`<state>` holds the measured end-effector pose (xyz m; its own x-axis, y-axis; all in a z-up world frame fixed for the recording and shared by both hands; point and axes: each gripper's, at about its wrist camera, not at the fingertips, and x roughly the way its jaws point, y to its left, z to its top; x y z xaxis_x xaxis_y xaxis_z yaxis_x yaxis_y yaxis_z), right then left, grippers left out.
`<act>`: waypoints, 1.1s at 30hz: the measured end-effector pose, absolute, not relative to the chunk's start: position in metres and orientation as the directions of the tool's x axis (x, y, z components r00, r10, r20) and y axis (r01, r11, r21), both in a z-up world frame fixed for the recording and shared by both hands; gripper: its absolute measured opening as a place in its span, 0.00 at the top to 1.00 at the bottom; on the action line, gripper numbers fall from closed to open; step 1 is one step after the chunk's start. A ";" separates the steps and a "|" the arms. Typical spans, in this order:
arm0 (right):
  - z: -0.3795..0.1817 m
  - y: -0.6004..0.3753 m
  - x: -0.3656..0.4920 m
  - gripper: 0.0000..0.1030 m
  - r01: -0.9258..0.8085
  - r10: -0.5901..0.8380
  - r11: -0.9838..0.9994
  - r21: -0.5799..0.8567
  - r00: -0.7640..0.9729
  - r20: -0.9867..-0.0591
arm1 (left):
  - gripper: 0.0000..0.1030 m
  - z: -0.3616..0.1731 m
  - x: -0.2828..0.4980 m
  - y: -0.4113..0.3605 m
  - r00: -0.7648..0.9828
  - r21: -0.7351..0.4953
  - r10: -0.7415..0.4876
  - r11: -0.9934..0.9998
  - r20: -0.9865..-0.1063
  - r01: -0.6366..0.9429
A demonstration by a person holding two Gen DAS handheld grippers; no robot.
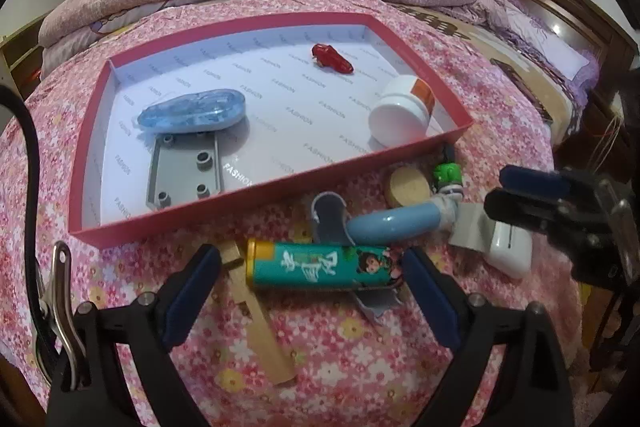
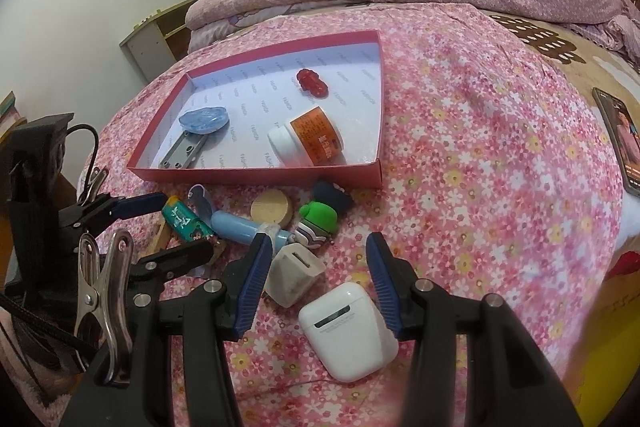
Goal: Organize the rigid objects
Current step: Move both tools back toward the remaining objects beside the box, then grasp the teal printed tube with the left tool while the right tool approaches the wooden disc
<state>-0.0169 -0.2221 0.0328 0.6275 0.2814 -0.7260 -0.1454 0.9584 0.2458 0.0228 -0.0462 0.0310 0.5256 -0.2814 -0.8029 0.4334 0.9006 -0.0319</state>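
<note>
The left tool [image 1: 312, 291] is spread wide around a teal tube [image 1: 320, 267], 1 pad at each end, neither seen pressing, so a lengthwise grasp is judged intended. It is pitched steeply down at the bed [image 1: 360, 347]. The right tool [image 2: 316, 283] is held half-open and empty above a white earbud case [image 2: 348, 331] and a white charger [image 2: 294, 277], also angled down. Beyond, loose pieces are heaped beside a red tray [image 1: 280, 183], where a blue case [image 1: 192, 111], a jar [image 1: 400, 111] and a red toy [image 1: 332, 59] are already laid.
</note>
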 end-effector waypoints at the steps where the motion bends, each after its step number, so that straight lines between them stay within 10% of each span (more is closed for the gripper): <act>1: 0.032 -0.222 -0.017 0.51 -0.145 0.282 0.958 0.247 0.627 -0.727 | 0.08 0.030 0.024 -0.047 0.519 -0.037 -0.283 0.900 -0.807 0.434; 33: 0.029 -0.230 -0.018 0.51 -0.132 0.298 0.951 0.279 0.626 -0.720 | 0.18 0.031 0.012 -0.045 0.544 -0.064 -0.254 0.937 -0.800 0.343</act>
<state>-0.0180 -0.2300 0.0289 0.6264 0.2980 -0.7203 -0.1317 0.9512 0.2790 0.0124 -0.0446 0.0313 0.5443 -0.2540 -0.7995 0.3432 0.9371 -0.0640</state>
